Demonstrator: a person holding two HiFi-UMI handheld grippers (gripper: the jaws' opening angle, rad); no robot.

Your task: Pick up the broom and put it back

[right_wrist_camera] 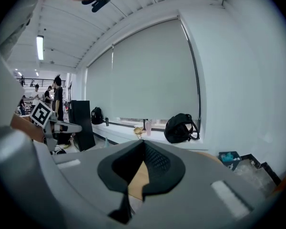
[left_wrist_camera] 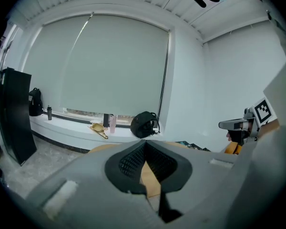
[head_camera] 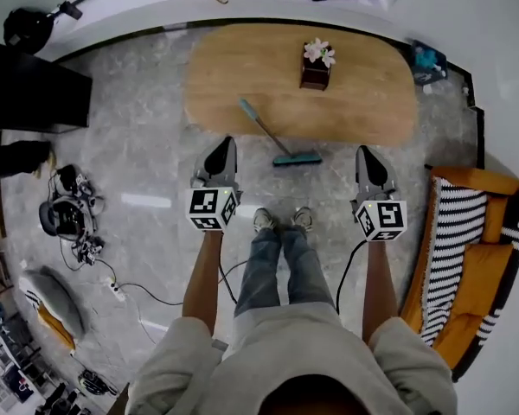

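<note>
A broom point(head_camera: 277, 141) lies on the floor in the head view, with its teal head point(head_camera: 297, 157) near my feet. Its handle slants up-left over the edge of the oval wooden table point(head_camera: 363, 102). My left gripper point(head_camera: 225, 143) hangs just left of the broom head, apart from it. Off to the right of the head is my right gripper point(head_camera: 366, 152), also apart. Both point toward the table. In the left gripper view the left gripper point(left_wrist_camera: 145, 144) is shut and empty. The right gripper point(right_wrist_camera: 144, 144) looks the same in its own view. Neither gripper view shows the broom.
A dark box of flowers point(head_camera: 317, 66) stands on the table. An orange sofa with a striped cushion point(head_camera: 467, 258) runs along the right. At the left are a black cabinet point(head_camera: 30, 89) and cables and gear point(head_camera: 69, 219). A black backpack point(left_wrist_camera: 144, 124) sits on the window ledge.
</note>
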